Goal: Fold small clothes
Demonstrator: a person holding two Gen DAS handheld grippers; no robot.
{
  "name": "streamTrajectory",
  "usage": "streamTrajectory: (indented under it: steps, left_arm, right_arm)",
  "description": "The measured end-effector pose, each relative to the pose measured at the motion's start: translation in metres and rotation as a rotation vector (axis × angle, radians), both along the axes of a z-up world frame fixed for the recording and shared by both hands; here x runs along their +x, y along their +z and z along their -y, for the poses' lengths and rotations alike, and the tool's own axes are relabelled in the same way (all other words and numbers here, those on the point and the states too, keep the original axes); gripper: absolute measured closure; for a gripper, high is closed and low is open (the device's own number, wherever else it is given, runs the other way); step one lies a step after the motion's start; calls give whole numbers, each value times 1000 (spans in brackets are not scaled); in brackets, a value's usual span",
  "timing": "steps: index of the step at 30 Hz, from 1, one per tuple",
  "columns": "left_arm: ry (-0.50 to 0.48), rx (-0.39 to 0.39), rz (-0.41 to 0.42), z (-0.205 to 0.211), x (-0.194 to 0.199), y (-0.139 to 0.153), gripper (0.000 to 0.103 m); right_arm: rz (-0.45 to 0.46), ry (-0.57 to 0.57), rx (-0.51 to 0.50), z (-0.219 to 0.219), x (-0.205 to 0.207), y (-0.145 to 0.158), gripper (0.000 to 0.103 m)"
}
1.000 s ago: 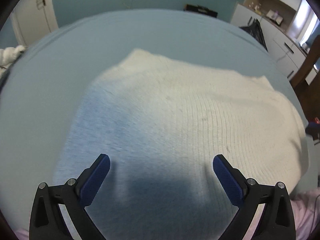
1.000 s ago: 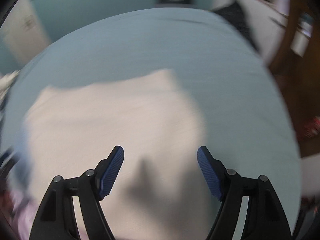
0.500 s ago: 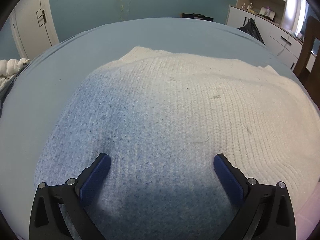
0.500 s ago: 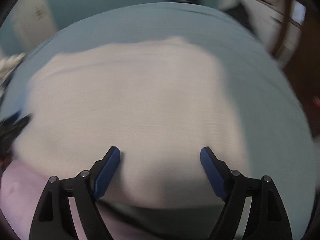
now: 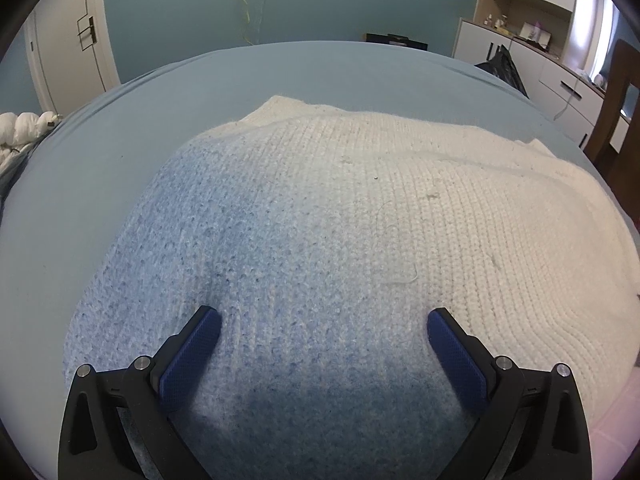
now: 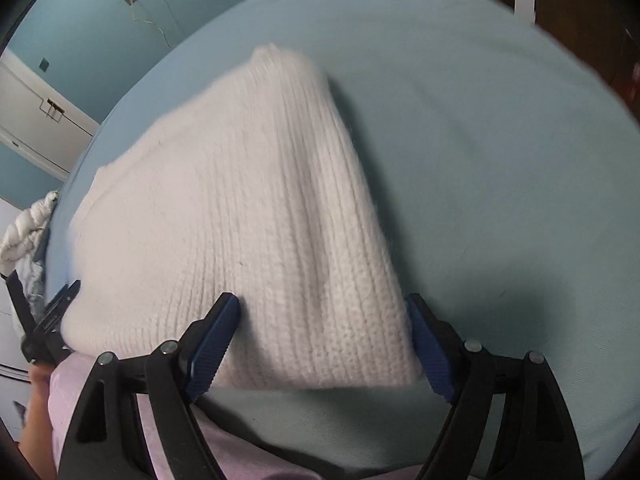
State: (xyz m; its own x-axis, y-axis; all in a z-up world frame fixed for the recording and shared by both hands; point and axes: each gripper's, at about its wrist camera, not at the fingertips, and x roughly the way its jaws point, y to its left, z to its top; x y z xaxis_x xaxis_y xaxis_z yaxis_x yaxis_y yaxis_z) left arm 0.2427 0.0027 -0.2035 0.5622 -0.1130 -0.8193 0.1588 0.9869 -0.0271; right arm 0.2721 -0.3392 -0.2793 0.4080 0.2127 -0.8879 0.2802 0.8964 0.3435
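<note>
A cream knitted sweater [image 5: 340,200] with a pale blue part lies flat on the blue bed sheet [image 5: 120,140]. My left gripper [image 5: 323,314] stands open low over the blue part near the sweater's near edge, both fingertips wide apart against the knit. In the right wrist view the same sweater [image 6: 240,200] is seen tilted, and its near right corner lies between the fingers of my right gripper [image 6: 322,300]. Its jaws are closing, with the pads at the knit's sides but not squeezing it. The left gripper [image 6: 40,328] shows at that view's left edge.
Bare sheet [image 6: 480,120] stretches right of the sweater. Pink cloth [image 6: 248,460] lies at the bed's near edge. A white quilt [image 5: 20,128] sits at the left, a wooden chair [image 5: 616,100] and white cabinets [image 5: 560,76] at the right. A hand [image 6: 34,412] holds the left gripper.
The right gripper has swept down over the sweater, rolling, and now straddles its near right corner. The left gripper sank slightly closer to the knit at first, then stayed put.
</note>
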Motion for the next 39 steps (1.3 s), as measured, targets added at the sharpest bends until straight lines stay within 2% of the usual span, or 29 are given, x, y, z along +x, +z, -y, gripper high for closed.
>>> streamTrajectory:
  steps: [2,4,7,9,11,12,13,14,15,16,17,18,19,21,23,25,27,30,33,36,37,39]
  left_arm:
    - [1,-2,0,0,2,-1,0]
    - [0,-2,-1,0,2,-2,0]
    - [1,-2,-4,-1,2,-1,0]
    - [0,-1,-6,-1,2,0,0]
    - [1,-1,-8,0,2,0,0]
    - [1,-1,-9,0,2,0,0]
    - [1,-1,-10,0,3,0,0]
    - [0,1,-11,0,3,1,0]
    - [0,4,-14,0,4,1,0]
    - [1,9,-14,1,3,3,0]
    - [-1,14,-14,2,3,5,0]
    - [-9,20,-16,4,2,8,0]
    - [-18,26,-15,6,1,12,0]
    - [-42,27,-15,10,2,24,0]
    - [-40,9,-5,14,9,40,0]
    - [-35,-29,2,20,24,55,0]
    - [-22,-66,-37,29,51,62,0]
    - [11,-112,-68,42,104,64,0]
    - [56,-121,-159,45,149,43,0]
    - [107,-123,-295,44,181,6,0]
    - [108,-104,-312,45,186,-4,0]
    - [73,-25,-261,53,187,-7,0]
  right_arm:
    - [58,-10,-43,3,-4,11,65]
    - [129,7,-178,4,-9,31,86]
    - [174,-53,-248,0,-21,41,89]
    - [113,-105,-194,20,-23,27,89]
    - [54,-146,-128,32,-19,7,83]
    - [53,-164,-133,37,-23,10,79]
    - [47,-190,-159,40,-25,13,58]
    - [41,-240,-190,44,-32,18,30]
    - [61,-274,-187,53,-39,23,22]
    - [132,-298,-159,54,-49,35,21]
    - [206,-315,-176,49,-57,50,21]
    - [241,-343,-248,44,-63,62,20]
    - [264,-375,-363,36,-68,77,18]
    - [284,-334,-437,19,-63,89,14]
    - [267,-249,-435,2,-47,91,14]
    - [254,-179,-479,-14,-29,86,14]
    - [237,-100,-508,-27,-4,90,14]
    - [219,-20,-477,-56,45,84,14]
    - [185,46,-424,-73,84,91,14]
    - [91,128,-402,-86,120,76,14]
    - [69,139,-450,-87,127,71,14]
    - [46,130,-542,-83,136,61,14]
